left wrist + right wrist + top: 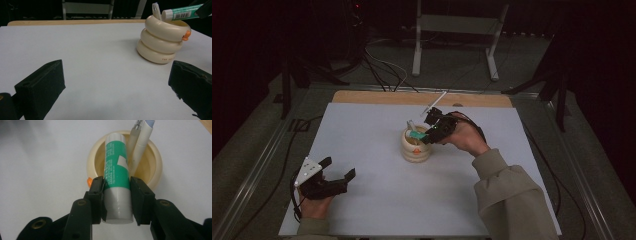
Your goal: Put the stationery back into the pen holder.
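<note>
Over the middle of the counter, one glue stick sits clamped in the right claw, its far end poking into the mouth of the holder while the near end stays out between the pads. It's a white tube with a green label and a grey band at the near end, tilted rather than upright. One cream holder, shaped like three stacked rings with a small orange tab on its side, stands on the white sheet near the centre. One white pen already leans inside it, just beside the glue stick. The right claw comes in from the right, angled down toward the holder, the person's right hand wrapped around it and a sleeve trailing toward the near right corner. Down at the near left, the left claw rests low over the counter, jaws spread wide with nothing between them, pointing toward the holder, well apart from it. Two claws, one busy, one idle.
</note>
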